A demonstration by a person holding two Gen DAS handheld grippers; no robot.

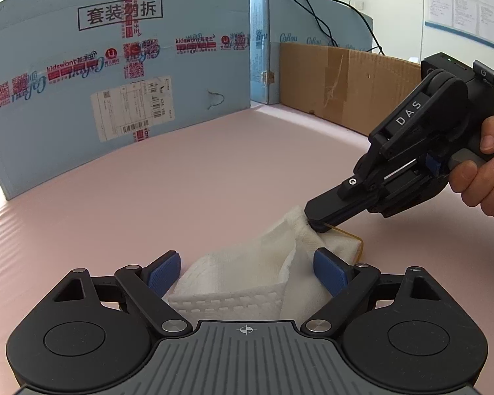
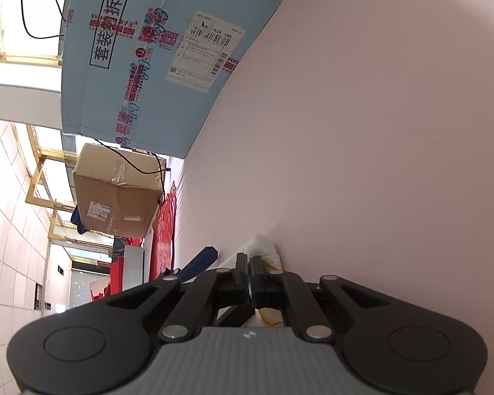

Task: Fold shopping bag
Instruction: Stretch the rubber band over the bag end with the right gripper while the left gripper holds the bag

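Two grippers work the white shopping bag (image 1: 247, 276) on the pink table (image 1: 197, 177): the right gripper (image 1: 317, 223) has its fingers pinched together on the bag's far corner, lifting the fabric into a peak, while the left gripper (image 1: 247, 271) hovers with its blue pads (image 1: 331, 271) spread wide either side of the near edge, not pressing yet. To fold cleanly, I'd judge the right should keep its pinch taut and carry the corner over squarely (a yellow handle (image 1: 355, 238) trails beside it), while the left closes on the near edge to pin it
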